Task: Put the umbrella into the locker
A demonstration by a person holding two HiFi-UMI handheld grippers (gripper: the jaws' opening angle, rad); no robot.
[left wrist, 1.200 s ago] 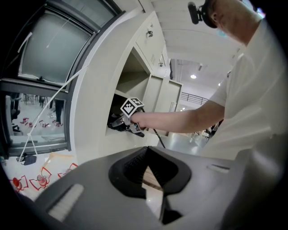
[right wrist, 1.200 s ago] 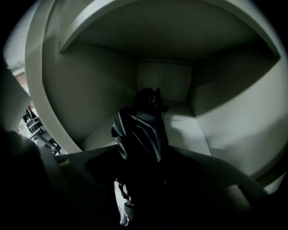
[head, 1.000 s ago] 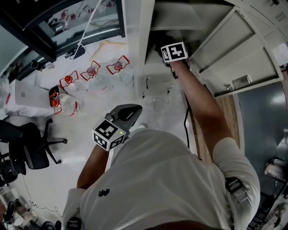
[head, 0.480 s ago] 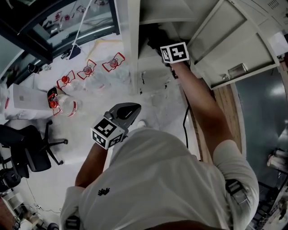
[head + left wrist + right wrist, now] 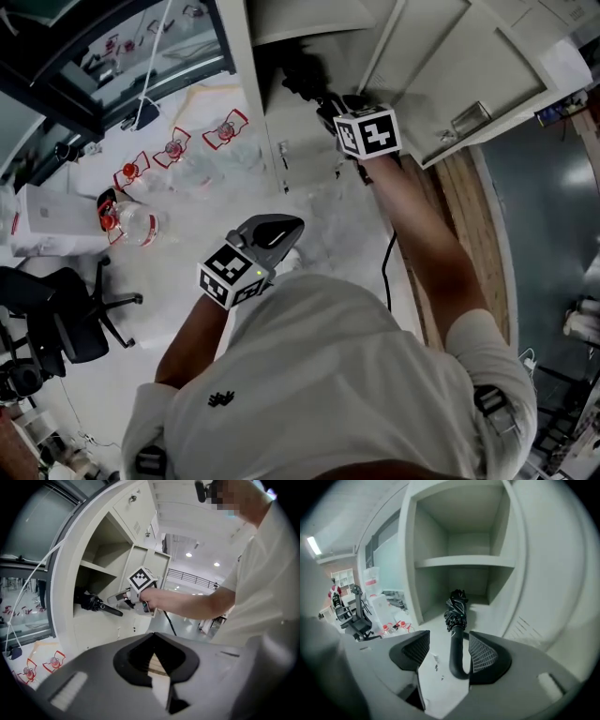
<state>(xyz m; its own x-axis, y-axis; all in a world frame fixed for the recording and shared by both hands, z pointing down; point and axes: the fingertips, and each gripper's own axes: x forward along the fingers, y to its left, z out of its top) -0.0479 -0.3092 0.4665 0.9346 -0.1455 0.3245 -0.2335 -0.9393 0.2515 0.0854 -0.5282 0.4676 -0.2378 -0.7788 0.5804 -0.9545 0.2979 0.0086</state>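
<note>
A black folded umbrella [image 5: 457,609] lies with its canopy end in the lower compartment of the pale locker [image 5: 464,562], and its curved handle sticks out over the edge. My right gripper [image 5: 449,641] is open. The handle lies between its jaws, close against the right one. In the head view the right gripper [image 5: 337,108] is at the locker opening, with the umbrella [image 5: 302,75] dark inside. The left gripper view shows the umbrella [image 5: 89,603] poking out towards the right gripper [image 5: 117,599]. My left gripper [image 5: 277,230] hangs shut and empty at chest height, away from the locker.
The locker door [image 5: 450,84] stands open to the right. An upper compartment [image 5: 461,517] is bare. On the floor at left are bottles with red caps [image 5: 131,220], red-outlined packets [image 5: 173,150], a white box [image 5: 52,211] and an office chair [image 5: 56,309]. A black cable [image 5: 386,267] hangs by the right arm.
My right gripper has drawn back a little from the locker opening toward the person. The umbrella now shows inside the compartment. The left gripper has barely moved.
</note>
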